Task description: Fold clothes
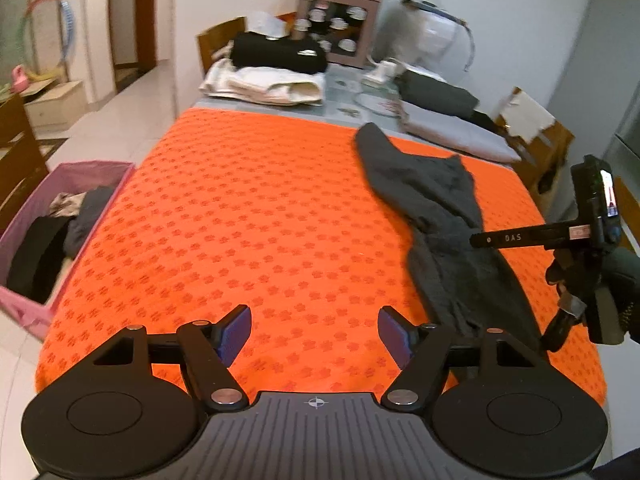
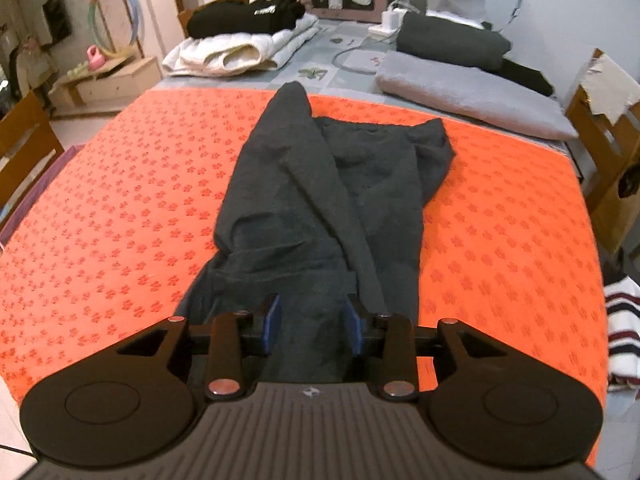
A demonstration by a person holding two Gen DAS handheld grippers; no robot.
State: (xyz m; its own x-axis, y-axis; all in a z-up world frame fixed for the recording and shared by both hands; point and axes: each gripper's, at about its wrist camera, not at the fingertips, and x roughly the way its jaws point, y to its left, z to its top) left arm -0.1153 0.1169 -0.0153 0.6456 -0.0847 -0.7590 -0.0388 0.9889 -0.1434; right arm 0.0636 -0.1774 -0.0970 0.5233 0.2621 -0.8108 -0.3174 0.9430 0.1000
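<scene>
**Grippers poised over dark garment on orange-covered bench**

Left gripper (image 1: 315, 334), black with blue pads, held with jaws wide apart and nothing between them, above the bare near edge of the orange cloth with a small red flower print (image 1: 240, 220) covering the bench. Right gripper (image 2: 313, 322), of the same make, jaws partly apart above the near end of a dark charcoal knit garment (image 2: 320, 208), blue pads on either side of the fabric; whether the pads press on it cannot be told from the right wrist view. Same gripper seen side-on at the right edge of the left wrist view, carried in a gloved hand (image 1: 616, 280).

Garment lying crumpled and unfolded on the right half of the orange cloth, running lengthwise from the near edge toward the far side, one long narrow part (image 2: 292, 112) reaching almost to the cloth's far border. Beyond the cloth, on the grey far end of the bench: a folded black garment with white lettering (image 2: 244, 16) stacked on a folded cream quilted one (image 2: 232, 54) at the left, and a folded dark grey piece (image 2: 452, 42) resting on a pale grey folded one (image 2: 472, 92) at the right. Pink fabric basket (image 1: 80, 176) holding dark clothes on the floor beside the bench's left side. Wooden chairs (image 2: 600, 128) around the bench, a striped red, white and navy cloth (image 2: 622, 332) at the right edge.
</scene>
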